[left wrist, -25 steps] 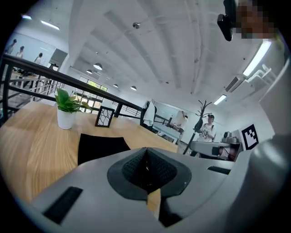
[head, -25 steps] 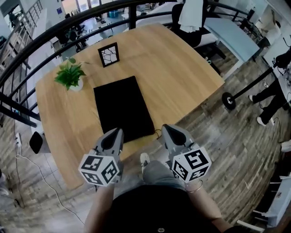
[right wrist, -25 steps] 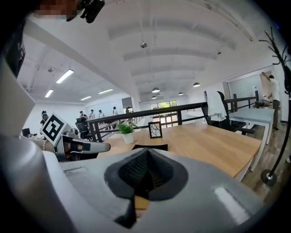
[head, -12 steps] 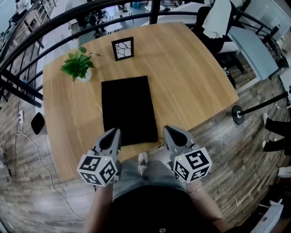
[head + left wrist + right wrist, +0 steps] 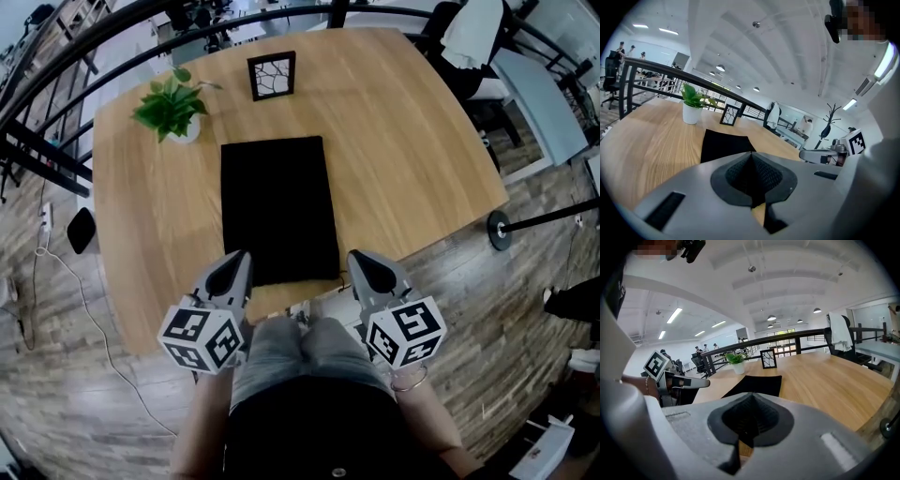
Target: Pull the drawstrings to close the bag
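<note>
Both grippers are held low at the near edge of the table [image 5: 422, 159], side by side, each pointing out over the wood. The left gripper [image 5: 238, 257] is clenched on nothing, its pads meeting in a tight seam. The right gripper [image 5: 358, 255] is the same, closed and empty. The black bag [image 5: 278, 208] lies flat just ahead of the jaws and between their two lines. Its near short edge almost reaches the tips, though neither touches it. One gripper stands off each near corner, probably so that each can take a cord on its own side. The drawstrings themselves are too small to make out. The head view alone shows this flanking layout, with the potted plant [image 5: 172, 108] and picture frame [image 5: 272, 75] well beyond the bag's far end. Only the gripper views show the pad seams shut. Each also catches its partner off to the side, level with it. The pull looks not yet begun.
</note>
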A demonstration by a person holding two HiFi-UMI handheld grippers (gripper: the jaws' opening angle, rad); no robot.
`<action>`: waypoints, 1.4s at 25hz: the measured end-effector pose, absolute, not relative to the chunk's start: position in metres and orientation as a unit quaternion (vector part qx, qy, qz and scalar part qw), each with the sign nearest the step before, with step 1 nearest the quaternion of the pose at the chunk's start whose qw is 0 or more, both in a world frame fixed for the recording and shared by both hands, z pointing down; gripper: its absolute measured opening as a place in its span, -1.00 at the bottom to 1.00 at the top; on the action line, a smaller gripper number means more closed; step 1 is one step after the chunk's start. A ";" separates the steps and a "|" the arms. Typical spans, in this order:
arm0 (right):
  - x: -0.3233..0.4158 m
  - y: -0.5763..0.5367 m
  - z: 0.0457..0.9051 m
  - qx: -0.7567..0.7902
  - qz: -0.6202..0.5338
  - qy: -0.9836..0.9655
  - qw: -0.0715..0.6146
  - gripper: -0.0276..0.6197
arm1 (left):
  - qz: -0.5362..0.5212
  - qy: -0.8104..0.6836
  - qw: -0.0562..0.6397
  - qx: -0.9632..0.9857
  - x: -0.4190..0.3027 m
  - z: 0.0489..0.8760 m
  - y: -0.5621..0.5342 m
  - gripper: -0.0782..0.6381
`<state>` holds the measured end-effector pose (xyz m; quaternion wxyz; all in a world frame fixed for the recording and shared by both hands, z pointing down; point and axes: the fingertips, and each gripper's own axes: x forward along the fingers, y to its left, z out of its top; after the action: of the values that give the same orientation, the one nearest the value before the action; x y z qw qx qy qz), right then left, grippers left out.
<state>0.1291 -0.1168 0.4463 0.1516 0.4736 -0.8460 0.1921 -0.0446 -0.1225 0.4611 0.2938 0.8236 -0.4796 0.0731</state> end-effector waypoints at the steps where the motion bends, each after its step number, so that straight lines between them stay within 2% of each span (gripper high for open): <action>1: 0.128 -0.115 0.447 0.474 0.195 -0.845 0.153 -0.91 | 0.076 -0.476 0.295 0.825 -0.044 0.461 -0.121 -0.74; 30: 0.126 -0.087 0.508 0.475 0.215 -0.820 0.236 -0.91 | 0.185 -0.490 0.340 0.781 -0.102 0.539 -0.066 -0.74; 35: 0.125 -0.082 0.527 0.460 0.236 -0.817 0.254 -0.91 | 0.203 -0.482 0.353 0.776 -0.099 0.552 -0.060 -0.51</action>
<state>0.1250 -0.0822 0.5267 0.2541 0.4602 -0.8173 0.2359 -0.0991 -0.0601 0.5523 0.3533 0.7758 -0.4818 0.2029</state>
